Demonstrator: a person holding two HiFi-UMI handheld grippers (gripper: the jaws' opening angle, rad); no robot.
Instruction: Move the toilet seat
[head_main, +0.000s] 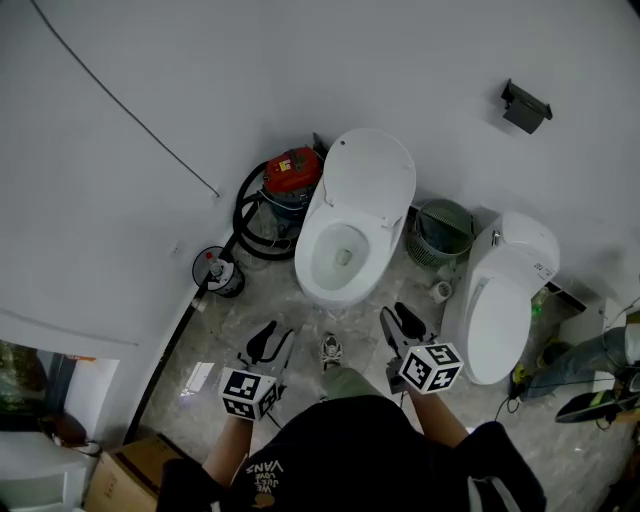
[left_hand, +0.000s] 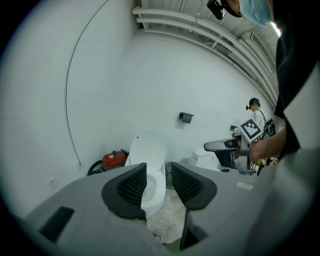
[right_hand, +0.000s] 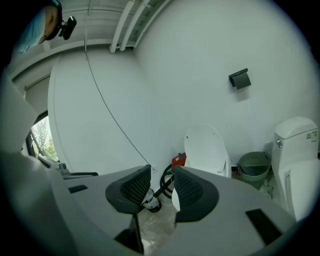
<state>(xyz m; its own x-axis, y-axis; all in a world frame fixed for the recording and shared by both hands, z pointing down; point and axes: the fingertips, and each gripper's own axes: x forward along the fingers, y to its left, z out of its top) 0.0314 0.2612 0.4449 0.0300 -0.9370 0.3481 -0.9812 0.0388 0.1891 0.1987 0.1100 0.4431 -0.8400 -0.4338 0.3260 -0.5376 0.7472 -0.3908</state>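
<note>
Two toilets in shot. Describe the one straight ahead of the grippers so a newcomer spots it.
Against the white wall stand two toilets. The centre toilet sits between the red vacuum cleaner and the green basket. Its lid is raised over an open bowl; the other toilet has its lid down.

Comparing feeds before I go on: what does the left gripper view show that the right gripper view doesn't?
Only the left gripper view: the right gripper, held in the person's hand. Only the right gripper view: a small dark container low between its jaws, and a window at the far left. Both: the lid-up toilet, the red vacuum, the black wall bracket, and each view's own jaws standing apart with nothing gripped.
</note>
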